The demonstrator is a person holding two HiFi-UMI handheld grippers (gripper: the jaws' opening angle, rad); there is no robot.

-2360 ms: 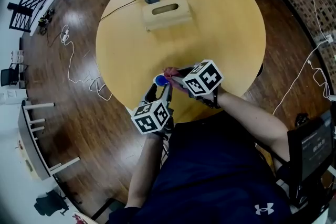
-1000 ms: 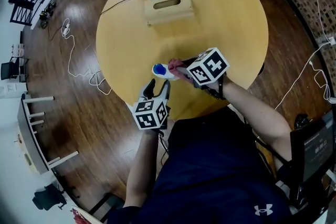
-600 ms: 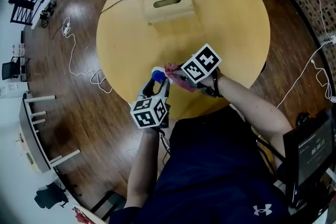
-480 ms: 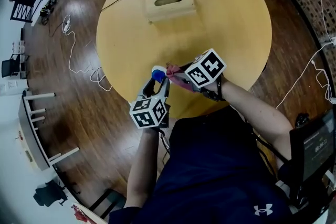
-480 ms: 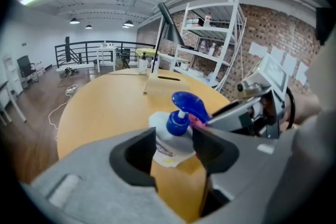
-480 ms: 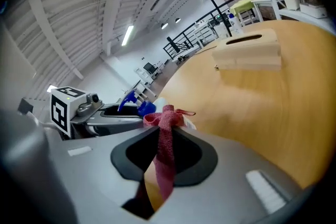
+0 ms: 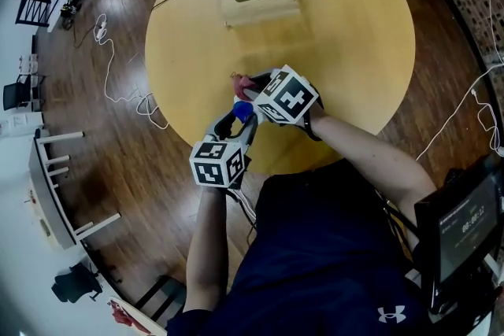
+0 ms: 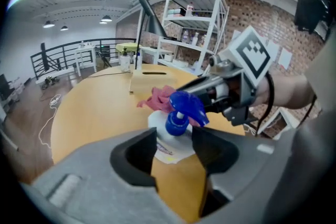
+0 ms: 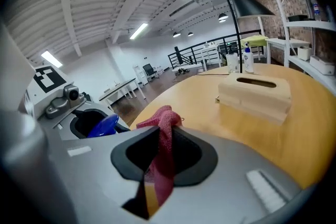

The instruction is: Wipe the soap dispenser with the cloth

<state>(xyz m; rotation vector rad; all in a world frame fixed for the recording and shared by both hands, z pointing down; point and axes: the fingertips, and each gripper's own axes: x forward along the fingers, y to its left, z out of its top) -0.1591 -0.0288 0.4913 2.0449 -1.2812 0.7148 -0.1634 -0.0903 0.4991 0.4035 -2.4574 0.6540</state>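
Soap dispenser [image 8: 169,139]: white plastic bottle with a blue pump, held up over the near edge of the counter [image 7: 339,51], pump head aimed at my right side.
Left gripper [image 8: 173,140]: fingers clamped on the bottle's body, one on each side, just under the pump collar.
Right gripper [image 9: 160,139]: fingers pinched on the cloth [image 9: 159,162], with a bunch poking out front and a tail hanging down between them.
Cloth vs bottle: from the left gripper view the red bunch sits right against the far shoulder of the bottle. It looks like it's touching, but I wouldn't swear to it.
How it'll handle: my guess is light, smooth plastic, probably a bit slick, and it flexes if I squeeze too hard. The pump is the weak spot because it can press down or twist.
Where to hold: the body, like now, never the pump head.
Cloth feel: soft and floppy, so only the bunched tip does any real rubbing.
Other stuff: the wooden tissue box [image 7: 260,0] is well apart at the far side, out of the way.
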